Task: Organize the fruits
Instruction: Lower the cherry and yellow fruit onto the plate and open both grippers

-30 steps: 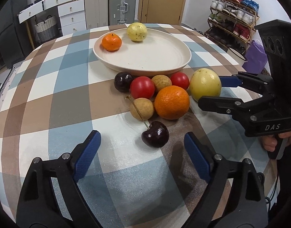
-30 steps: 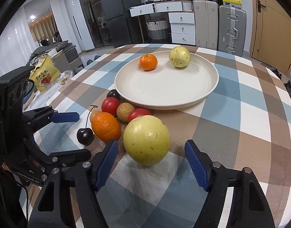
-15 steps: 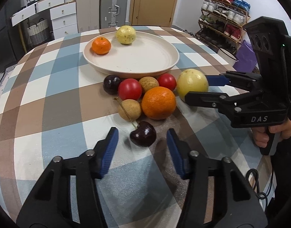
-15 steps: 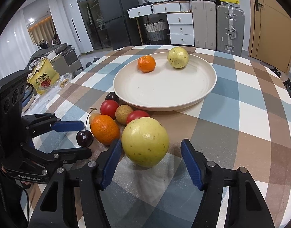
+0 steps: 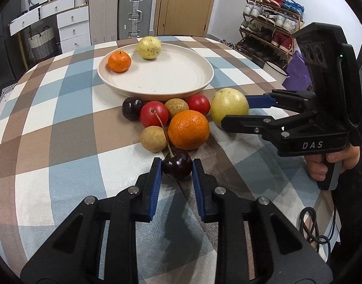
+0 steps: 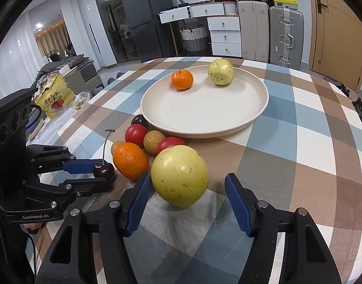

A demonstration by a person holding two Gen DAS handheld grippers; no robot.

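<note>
My left gripper [image 5: 176,165] is shut on a dark cherry [image 5: 177,167] with a long stem, resting on the checked tablecloth; it also shows in the right wrist view [image 6: 104,171]. My right gripper [image 6: 188,189] is open around a large yellow fruit [image 6: 180,175], its left pad touching it and the right pad apart. That fruit also shows in the left wrist view [image 5: 229,108]. A cream plate [image 5: 171,80] behind holds a small mandarin [image 5: 119,61] and a yellow fruit [image 5: 149,47].
Between the grippers and the plate lie an orange [image 5: 188,129], two red tomatoes [image 5: 154,113], two tan longans [image 5: 154,138] and a dark plum [image 5: 132,105]. A yellow bag [image 6: 53,97] lies off the table's left. A shoe rack [image 5: 270,33] stands at right.
My left gripper has moved forward and closed on the cherry. My right gripper has narrowed around the large yellow fruit and stayed open.
</note>
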